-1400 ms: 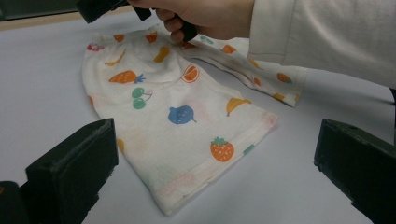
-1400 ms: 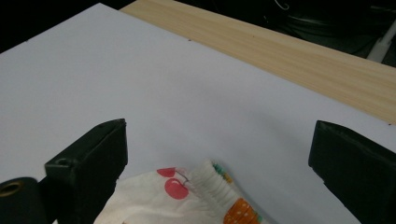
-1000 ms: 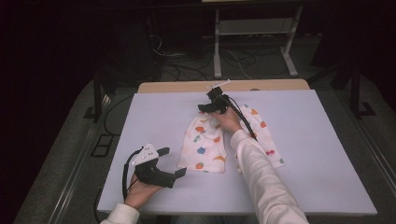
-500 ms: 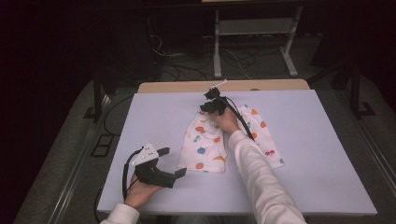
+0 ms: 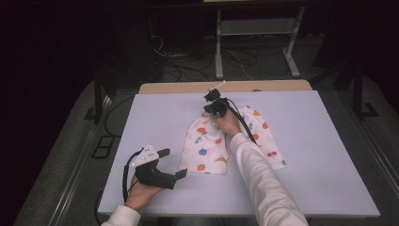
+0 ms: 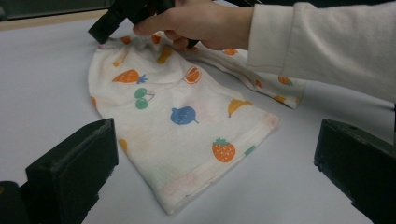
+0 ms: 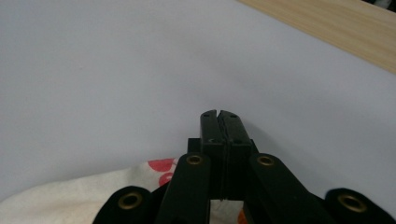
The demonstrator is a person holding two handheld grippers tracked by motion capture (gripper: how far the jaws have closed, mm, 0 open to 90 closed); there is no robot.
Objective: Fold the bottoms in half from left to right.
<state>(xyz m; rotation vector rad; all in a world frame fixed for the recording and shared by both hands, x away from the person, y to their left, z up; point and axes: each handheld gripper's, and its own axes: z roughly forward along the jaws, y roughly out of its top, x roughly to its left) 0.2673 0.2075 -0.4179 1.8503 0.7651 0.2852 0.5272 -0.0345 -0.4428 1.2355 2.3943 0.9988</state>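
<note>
Item: fruit-print garment [image 5: 207, 148], spread flat at the surface [image 5: 320, 141] centre for handling. Right gripper [image 5: 214, 107] at its 12 o'clock edge, fingers just closed fully together; whether cloth lay pinched between them could not be told. Left gripper [image 5: 170, 164] at 8 o'clock, fingers wide apart, holding nothing, evidently waiting.

R gripper [image 5: 212, 100] fingers just closed, arm stretched fwd; L gripper [image 5: 170, 165] fingers wide apart, resting near.

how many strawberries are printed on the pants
1 clear strawberry, near the hem of the pants leg closest to the left tongs. More may be hidden under the sleeve.
</note>
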